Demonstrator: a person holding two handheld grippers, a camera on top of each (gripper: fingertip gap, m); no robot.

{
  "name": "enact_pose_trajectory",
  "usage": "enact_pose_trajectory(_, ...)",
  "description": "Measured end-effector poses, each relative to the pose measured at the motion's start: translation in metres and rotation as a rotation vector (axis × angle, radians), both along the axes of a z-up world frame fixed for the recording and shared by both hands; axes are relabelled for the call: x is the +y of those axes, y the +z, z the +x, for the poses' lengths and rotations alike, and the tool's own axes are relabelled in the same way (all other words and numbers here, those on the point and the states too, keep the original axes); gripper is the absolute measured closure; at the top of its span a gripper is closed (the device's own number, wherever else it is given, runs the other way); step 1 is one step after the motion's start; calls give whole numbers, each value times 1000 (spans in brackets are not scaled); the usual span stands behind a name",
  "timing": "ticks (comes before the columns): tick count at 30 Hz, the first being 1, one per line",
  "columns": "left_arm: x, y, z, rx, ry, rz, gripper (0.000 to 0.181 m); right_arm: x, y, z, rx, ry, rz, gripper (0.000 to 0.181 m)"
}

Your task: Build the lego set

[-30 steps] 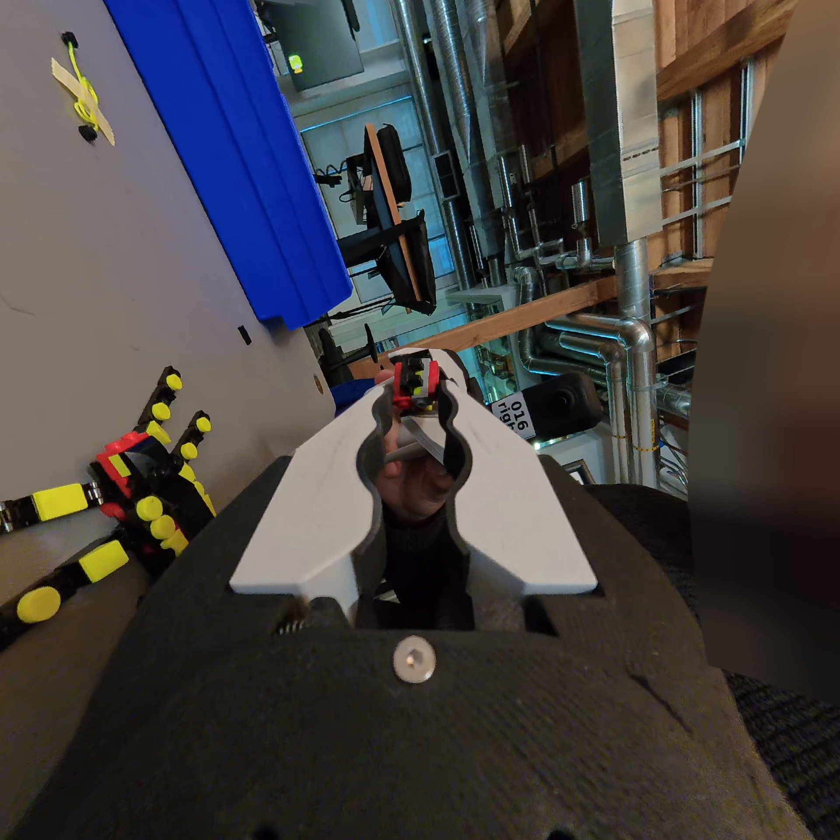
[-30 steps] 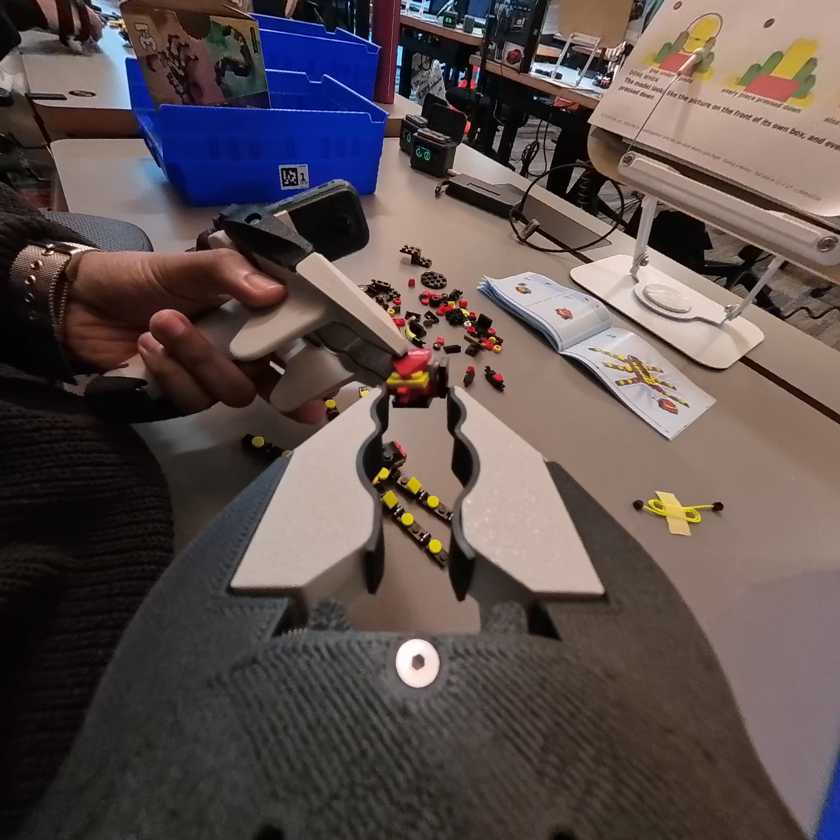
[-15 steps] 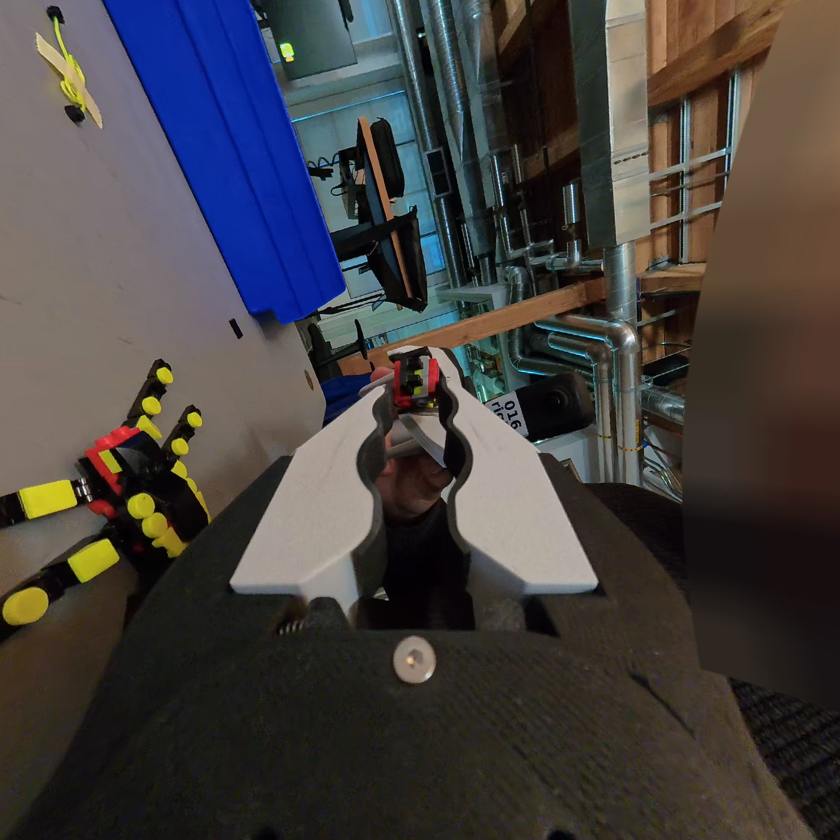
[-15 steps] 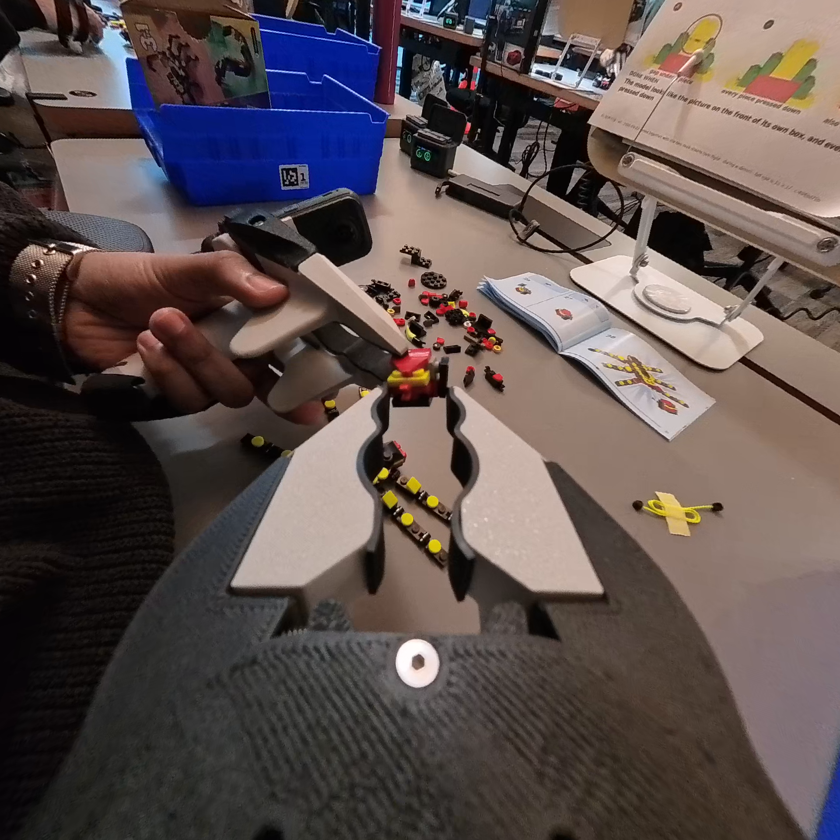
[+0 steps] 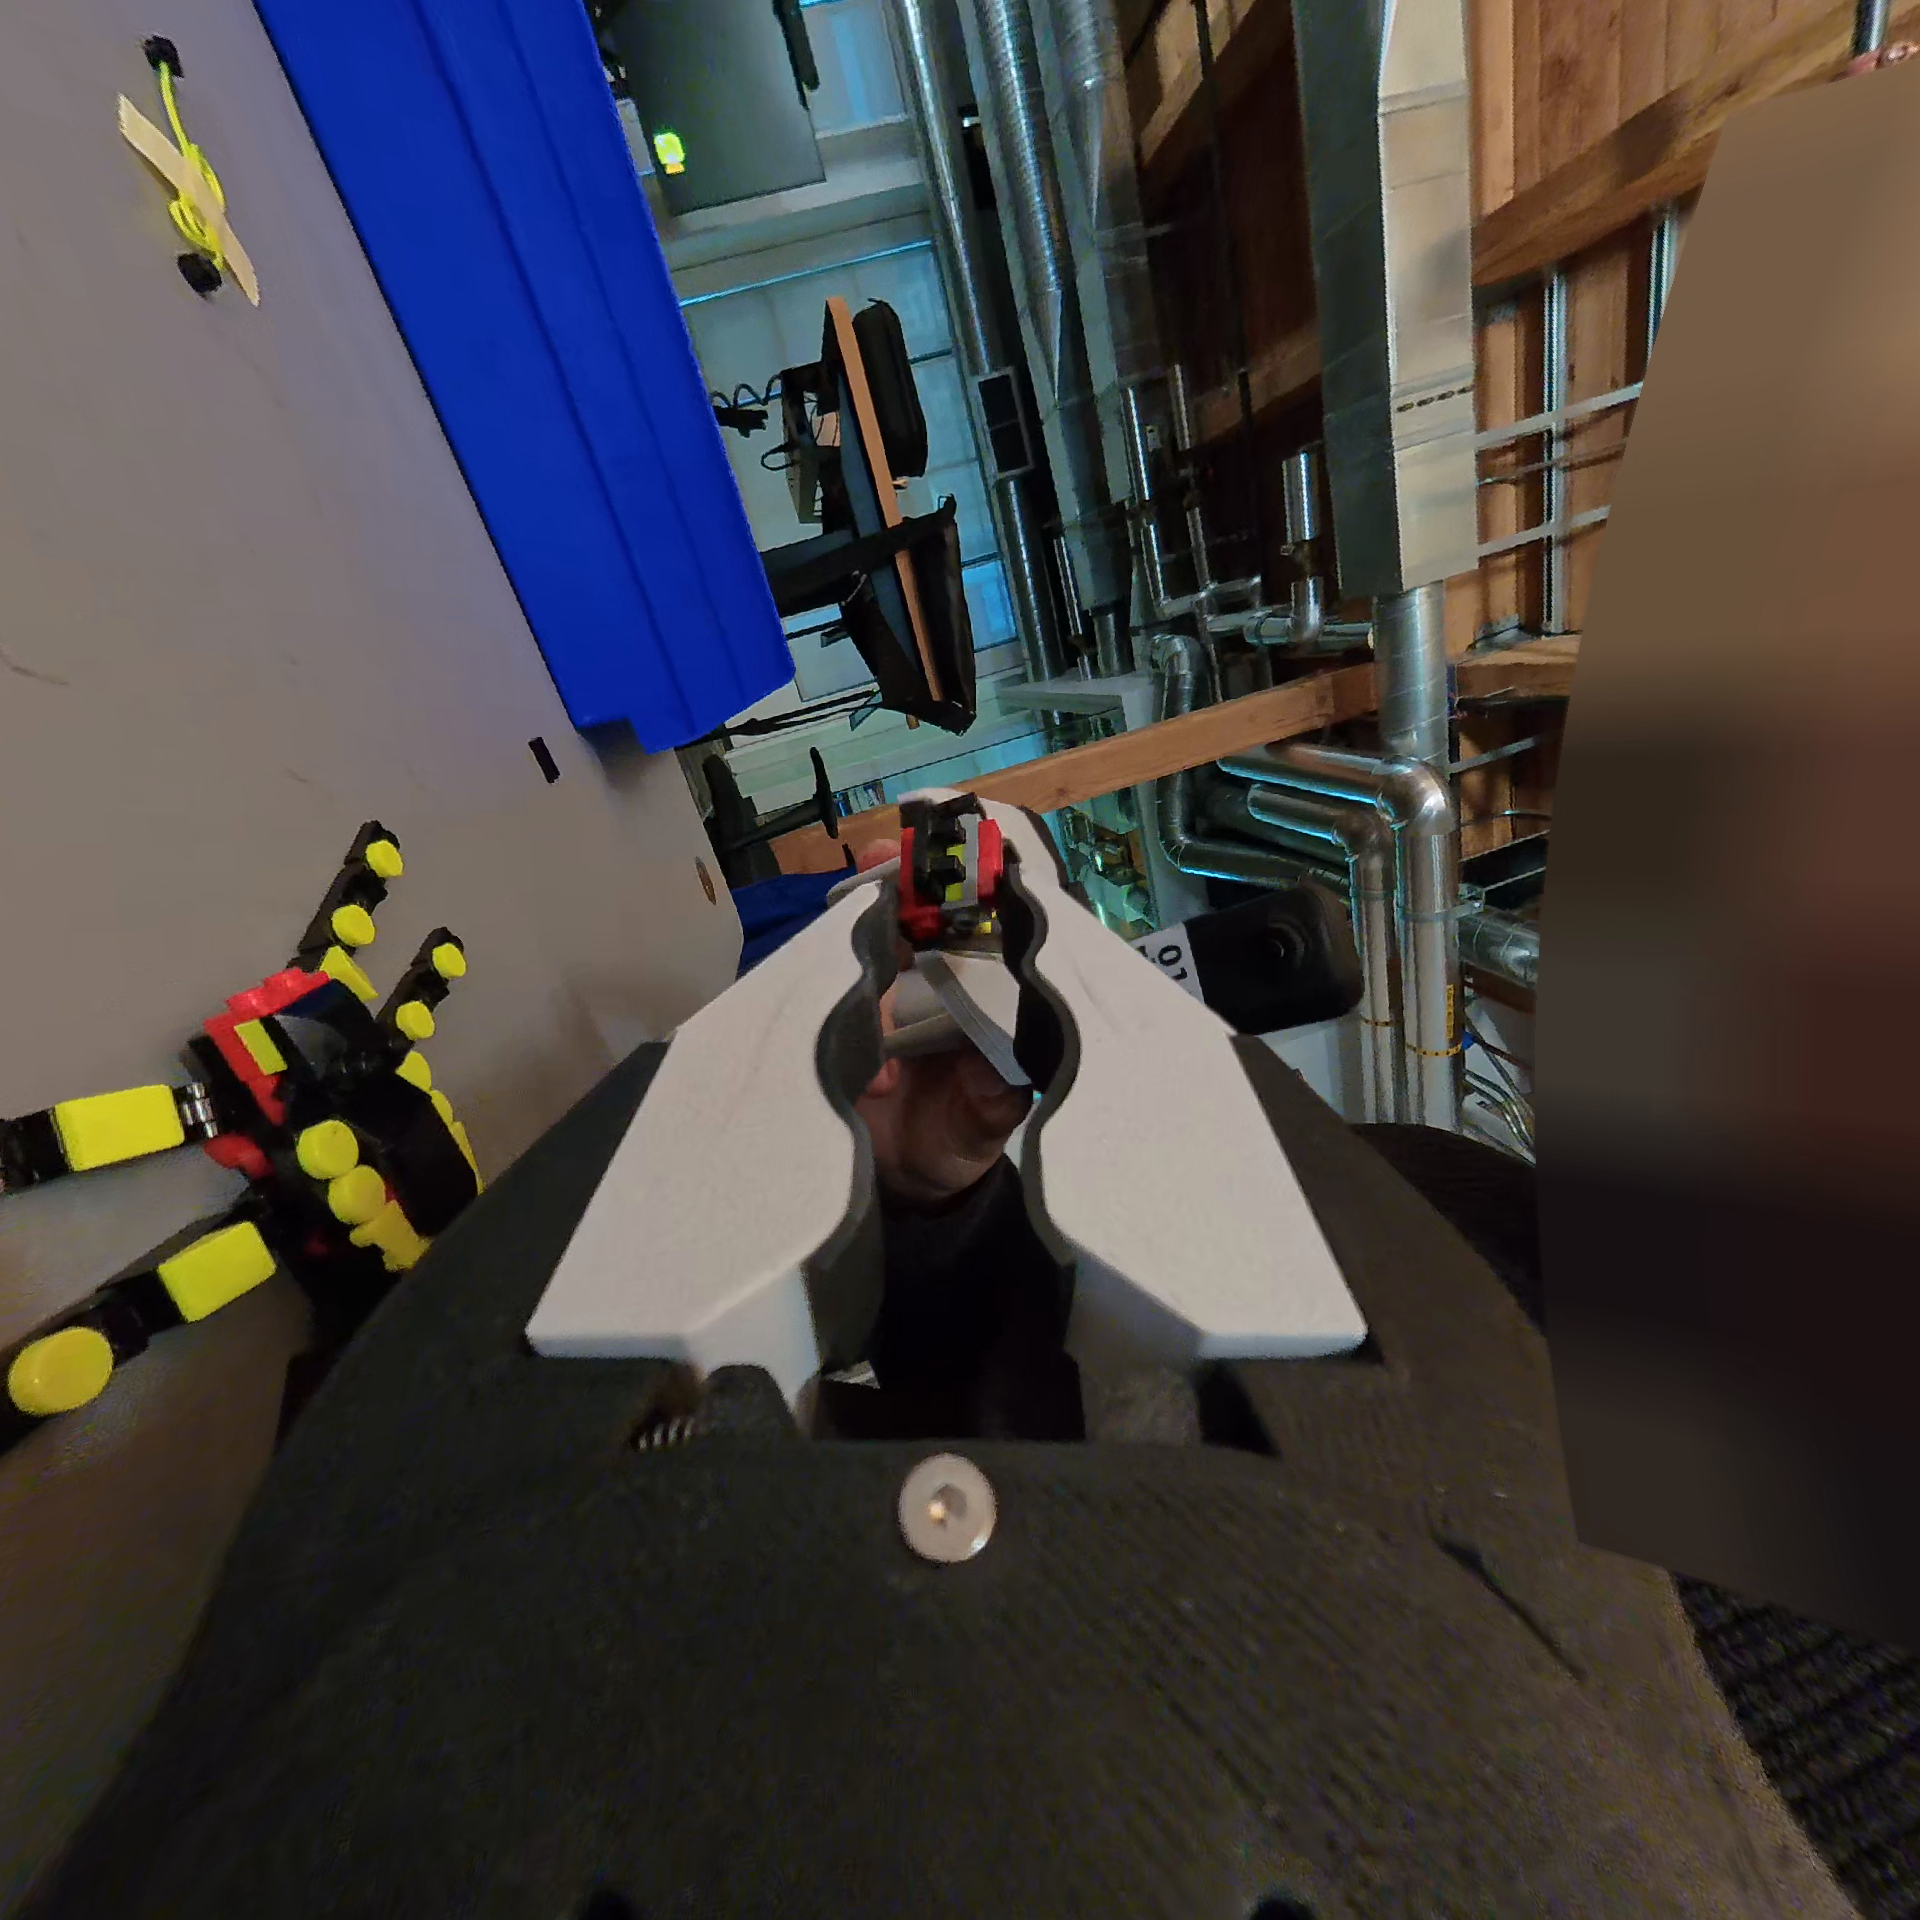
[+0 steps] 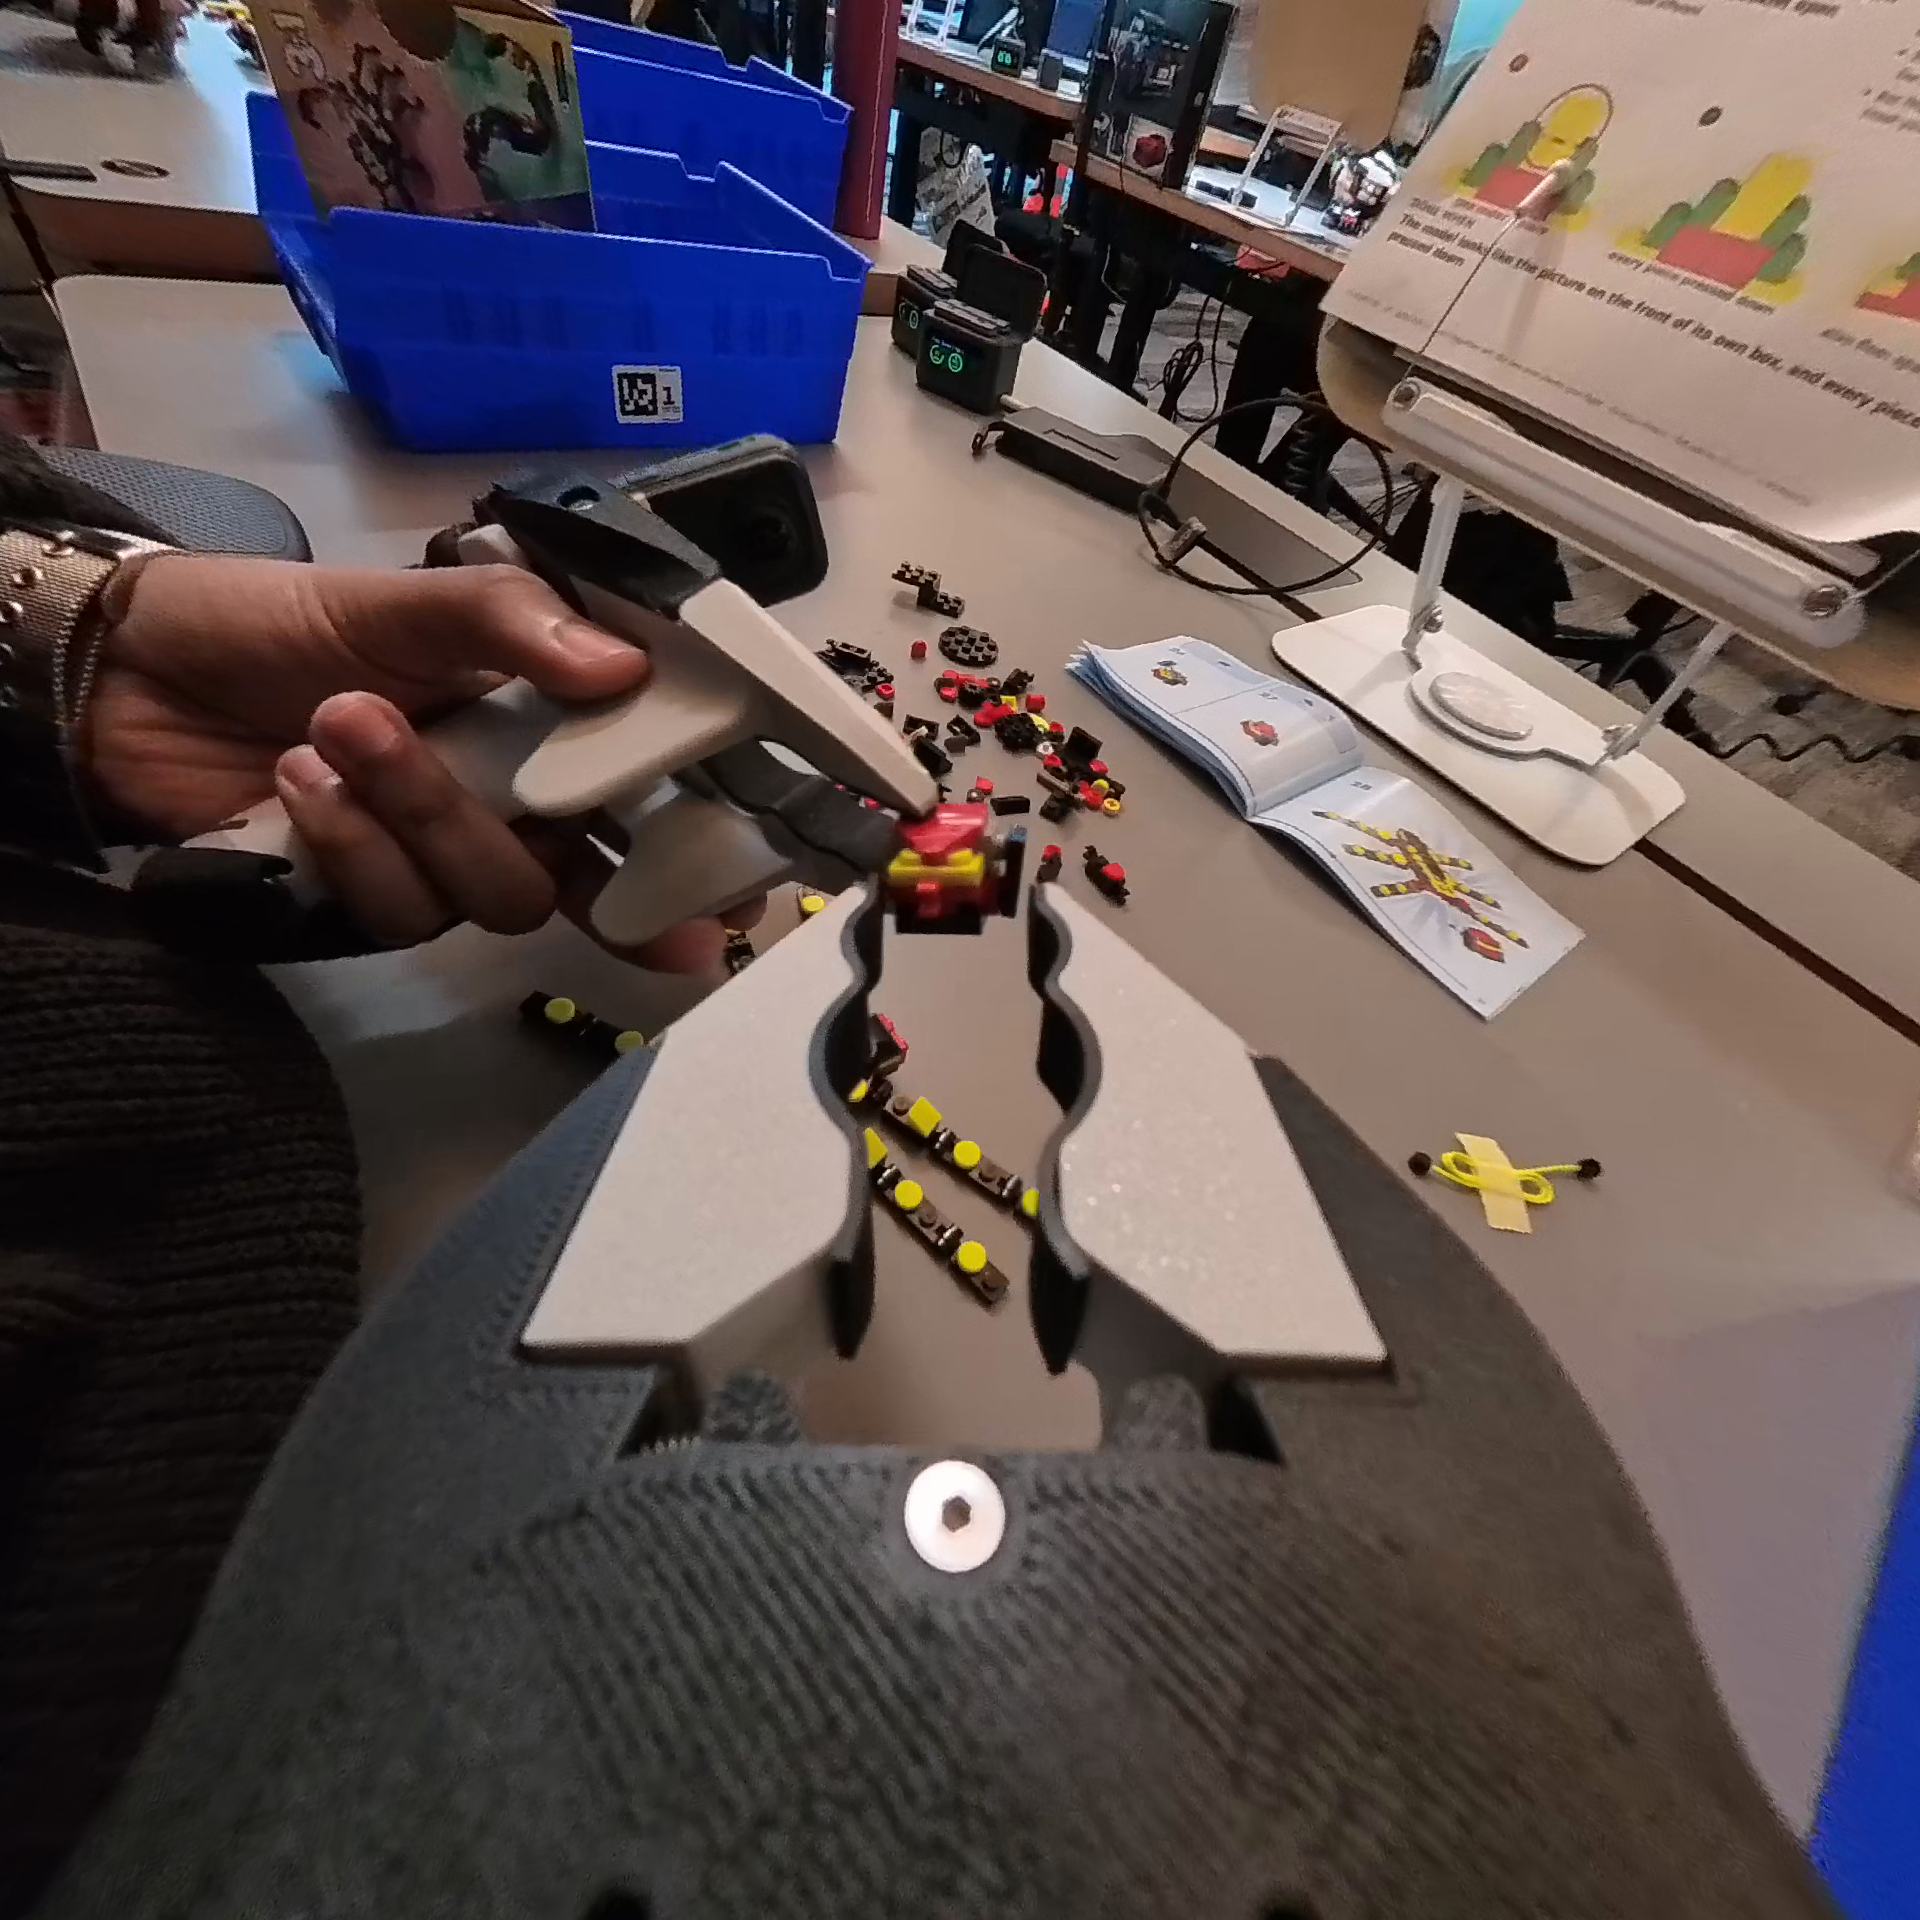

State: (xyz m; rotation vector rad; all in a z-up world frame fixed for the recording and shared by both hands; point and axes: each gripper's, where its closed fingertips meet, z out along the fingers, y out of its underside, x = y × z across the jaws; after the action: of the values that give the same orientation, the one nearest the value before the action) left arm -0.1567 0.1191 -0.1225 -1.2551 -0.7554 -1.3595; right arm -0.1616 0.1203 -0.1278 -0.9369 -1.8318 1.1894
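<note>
A small red, yellow and black lego assembly [image 6: 940,868] is held in the air between both grippers. My left gripper [image 5: 951,831] is shut on it, and in the right wrist view it comes in from the left [image 6: 914,821], held by a hand [image 6: 343,717]. My right gripper [image 6: 951,904] has its jaws partly apart with the tips against the assembly's two sides. A black lego model with yellow-studded legs [image 6: 935,1174] lies on the table under the grippers and also shows in the left wrist view [image 5: 312,1122]. Loose lego pieces [image 6: 997,717] lie farther back.
An open instruction booklet [image 6: 1320,790] lies right of the pieces. A white stand [image 6: 1475,727] holding a printed sheet is at the back right. Blue bins [image 6: 582,312] stand at the back left. A taped yellow cord [image 6: 1496,1179] lies to the right. Only a small space, under 4 cm, lies between the two pairs of fingers.
Both grippers stay closed on the small assembly. The left gripper has shifted slightly, so the table and model moved a little in its view.
</note>
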Motion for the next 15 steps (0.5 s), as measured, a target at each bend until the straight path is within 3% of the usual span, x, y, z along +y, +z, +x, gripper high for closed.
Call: enact_pose_trajectory(15, 1, 1, 6, -29, -24, 10, 165, -2, 3, 0, 64, -16, 130, 157)
